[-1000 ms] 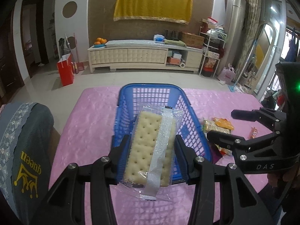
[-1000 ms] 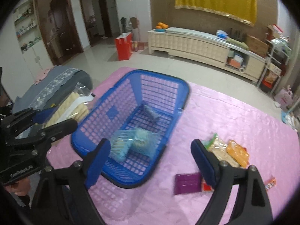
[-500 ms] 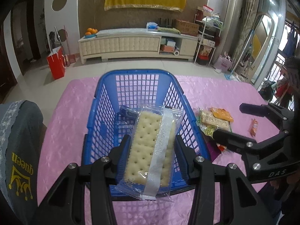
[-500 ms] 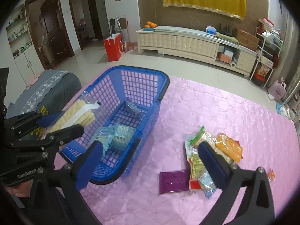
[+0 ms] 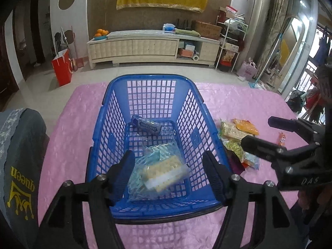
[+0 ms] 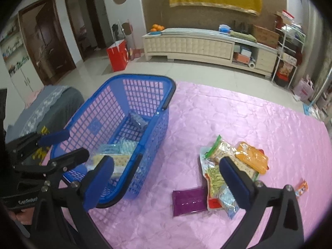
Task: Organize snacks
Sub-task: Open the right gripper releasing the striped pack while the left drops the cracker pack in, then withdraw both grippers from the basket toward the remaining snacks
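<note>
The left gripper (image 5: 168, 172) is hanging with jaws wide apart over the blue plastic lattice basket (image 5: 116, 112), where the clear-wrapped cracker packet (image 5: 164, 171) is lying on a pale blue packet. The right gripper (image 6: 166, 178) is gaping empty; only its camera is showing the flat purple packet (image 6: 189, 201) whole, beside the loose snack pile (image 6: 232, 164).
</note>
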The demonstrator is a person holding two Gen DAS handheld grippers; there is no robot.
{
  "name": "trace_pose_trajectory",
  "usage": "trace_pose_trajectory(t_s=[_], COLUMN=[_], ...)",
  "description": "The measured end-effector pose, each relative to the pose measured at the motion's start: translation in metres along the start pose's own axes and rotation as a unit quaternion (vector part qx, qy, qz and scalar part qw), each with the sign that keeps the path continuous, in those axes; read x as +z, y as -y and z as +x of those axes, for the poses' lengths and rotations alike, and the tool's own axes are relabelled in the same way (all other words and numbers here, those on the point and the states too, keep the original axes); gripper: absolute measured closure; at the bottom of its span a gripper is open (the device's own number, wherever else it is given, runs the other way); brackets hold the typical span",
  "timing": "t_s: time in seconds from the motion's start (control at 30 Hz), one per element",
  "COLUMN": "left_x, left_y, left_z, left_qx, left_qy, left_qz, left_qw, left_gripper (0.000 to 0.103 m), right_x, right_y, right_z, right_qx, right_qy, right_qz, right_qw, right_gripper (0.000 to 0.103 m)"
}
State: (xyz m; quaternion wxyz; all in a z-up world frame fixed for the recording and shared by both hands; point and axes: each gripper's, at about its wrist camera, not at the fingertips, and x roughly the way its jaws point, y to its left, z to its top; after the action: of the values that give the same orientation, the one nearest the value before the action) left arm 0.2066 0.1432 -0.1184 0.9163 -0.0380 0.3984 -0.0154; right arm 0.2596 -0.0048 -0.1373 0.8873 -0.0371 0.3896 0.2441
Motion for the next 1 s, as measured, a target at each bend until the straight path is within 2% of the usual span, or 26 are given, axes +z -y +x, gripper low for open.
trace_pose_trajectory(t_s=[0.47,0.53,0.6,0.7,1.0], left_x=[-0.004,-0.005,-0.006,-0.008,-0.013], left_y=[0.032,0.041,0.051,0.066,0.112], left_z=[-0.065,-0.074,-0.084,-0.092,-0.095], left_qx=[-0.008,-0.013,-0.017,-0.029,-0.050], left_qy=[0.039,0.045,0.057,0.063,0.064], left_qz=[0.017,0.024,0.030,0.039,0.065], left_qw=[0.9991,0.9986,0.9978,0.9968,0.9945], left_gripper=[0.037,0.032,0.031,0.025,0.025], right_x=[-0.011,-0.015,-0.018,-0.025,-0.046], right_y=[-0.003,0.001,0.004,0.012,0.044], right_z=[-0.080,-0.094,-0.105,-0.117,-0.144], right_qx=[-0.012,-0.016,-0.019,-0.028,-0.051], right_qy=[0.047,0.055,0.059,0.064,0.070], right_qz=[-0.012,-0.009,-0.005,0.000,0.022], right_qw=[0.999,0.998,0.998,0.998,0.996], right_gripper=[0.001,0.001,0.001,0.001,0.001])
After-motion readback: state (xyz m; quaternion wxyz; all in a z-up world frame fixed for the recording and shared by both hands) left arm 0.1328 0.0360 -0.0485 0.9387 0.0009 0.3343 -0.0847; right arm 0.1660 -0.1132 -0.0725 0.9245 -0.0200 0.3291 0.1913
